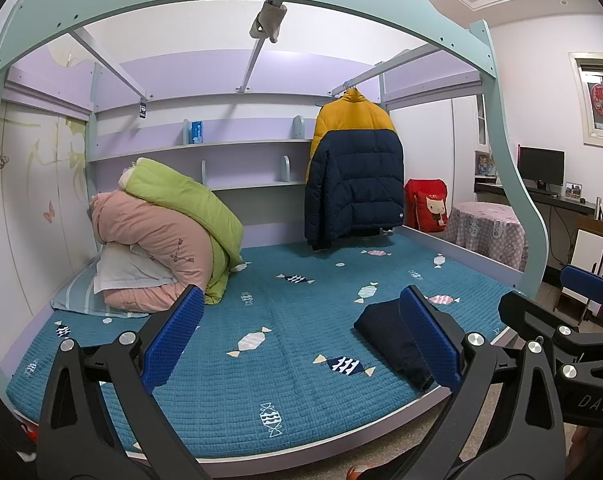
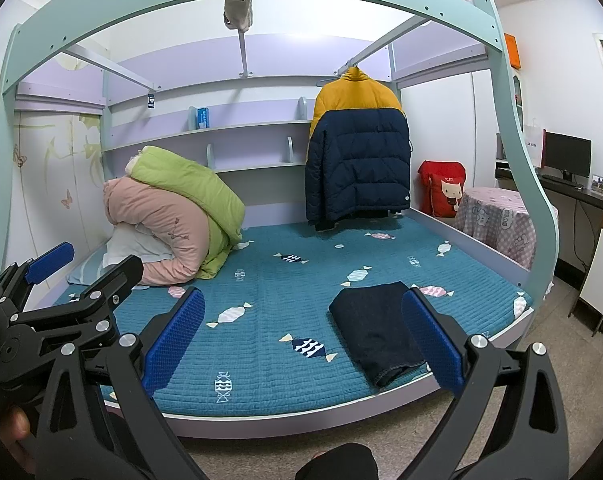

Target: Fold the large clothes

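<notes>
I see the bed filling most of both views, its teal quilted cover printed with candies. At its far left my cameras show a heap of pink and green quilts. A yellow and navy puffer jacket hangs from the rail above the far side. The folded dark garment lies flat near the bed's front right edge. My left gripper and right gripper both hover before the bed, jaws spread wide and holding nothing, neither touching the garment.
</notes>
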Motion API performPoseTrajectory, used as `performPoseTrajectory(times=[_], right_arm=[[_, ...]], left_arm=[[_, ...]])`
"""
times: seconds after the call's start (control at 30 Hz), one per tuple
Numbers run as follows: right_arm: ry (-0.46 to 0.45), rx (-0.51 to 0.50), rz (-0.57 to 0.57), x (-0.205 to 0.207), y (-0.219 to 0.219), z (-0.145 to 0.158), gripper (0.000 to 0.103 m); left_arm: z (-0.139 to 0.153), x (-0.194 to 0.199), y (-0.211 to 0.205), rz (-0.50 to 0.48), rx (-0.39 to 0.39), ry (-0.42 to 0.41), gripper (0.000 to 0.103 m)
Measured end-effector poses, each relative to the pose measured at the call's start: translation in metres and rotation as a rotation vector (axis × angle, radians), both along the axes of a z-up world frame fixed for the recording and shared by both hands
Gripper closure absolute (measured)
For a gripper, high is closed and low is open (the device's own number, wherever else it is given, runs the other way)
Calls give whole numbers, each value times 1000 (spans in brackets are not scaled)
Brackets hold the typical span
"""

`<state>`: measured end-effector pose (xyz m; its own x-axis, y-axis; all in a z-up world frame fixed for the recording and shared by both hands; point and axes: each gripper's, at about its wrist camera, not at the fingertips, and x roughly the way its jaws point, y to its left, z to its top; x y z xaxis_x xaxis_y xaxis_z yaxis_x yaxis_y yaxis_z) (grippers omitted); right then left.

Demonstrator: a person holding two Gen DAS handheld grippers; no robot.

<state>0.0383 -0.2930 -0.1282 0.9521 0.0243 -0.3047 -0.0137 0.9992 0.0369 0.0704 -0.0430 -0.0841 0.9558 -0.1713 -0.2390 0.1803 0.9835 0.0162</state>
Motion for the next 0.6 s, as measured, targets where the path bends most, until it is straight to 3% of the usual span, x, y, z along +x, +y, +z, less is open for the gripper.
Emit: performPoseTrajectory(times=[0.6], right_arm=[[2,-3,-9,0,2,-4,8]], left_arm=[[-4,3,5,-7,1,5,5]])
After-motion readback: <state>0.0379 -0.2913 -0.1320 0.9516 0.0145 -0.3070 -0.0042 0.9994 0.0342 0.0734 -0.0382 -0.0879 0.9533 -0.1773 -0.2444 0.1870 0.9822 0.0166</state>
